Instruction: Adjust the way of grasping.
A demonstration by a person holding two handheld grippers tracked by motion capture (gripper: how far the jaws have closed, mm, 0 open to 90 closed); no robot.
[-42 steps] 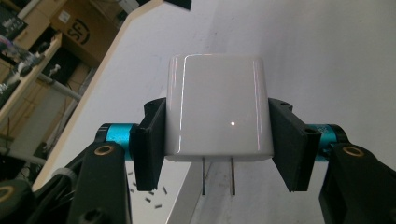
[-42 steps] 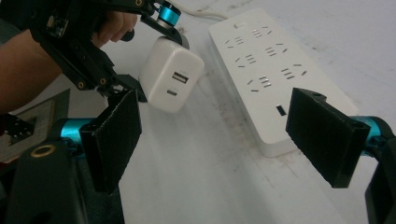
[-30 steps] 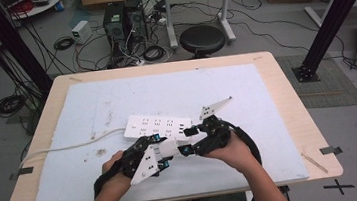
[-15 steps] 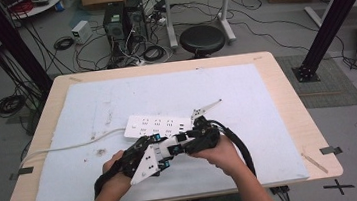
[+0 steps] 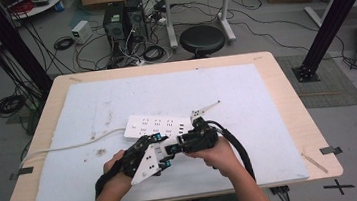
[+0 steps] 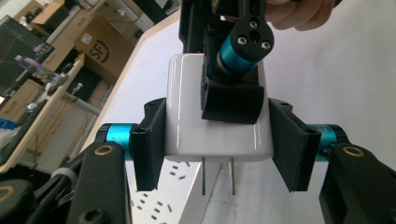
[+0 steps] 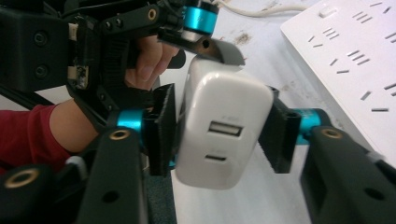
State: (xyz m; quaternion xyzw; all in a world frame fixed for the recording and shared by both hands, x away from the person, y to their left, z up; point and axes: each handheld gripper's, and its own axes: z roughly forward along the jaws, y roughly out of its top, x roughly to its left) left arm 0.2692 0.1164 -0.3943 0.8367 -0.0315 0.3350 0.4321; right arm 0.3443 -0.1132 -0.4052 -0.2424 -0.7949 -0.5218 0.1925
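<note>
A white USB charger [image 6: 215, 135] with two metal prongs hangs just above the white power strip [image 5: 156, 125]. My left gripper [image 6: 215, 147] is shut on the charger's narrow sides. My right gripper [image 7: 217, 135] comes in from the other side and is shut on its broad faces, the two USB ports [image 7: 224, 128] facing its camera. In the high view the left gripper [image 5: 161, 146] and the right gripper [image 5: 176, 145] meet tip to tip near the table's front middle. The strip's sockets [image 7: 355, 60] lie just beyond the charger.
The strip's white cable [image 5: 71, 147] runs left off the table. A pale mat [image 5: 266, 96] covers the wooden table [image 5: 292, 98]. Beyond the far edge stand a black stool [image 5: 202, 40], computer towers and loose floor cables.
My right gripper has moved left to meet the left gripper and has closed on the charger held there. The left hand has barely shifted.
</note>
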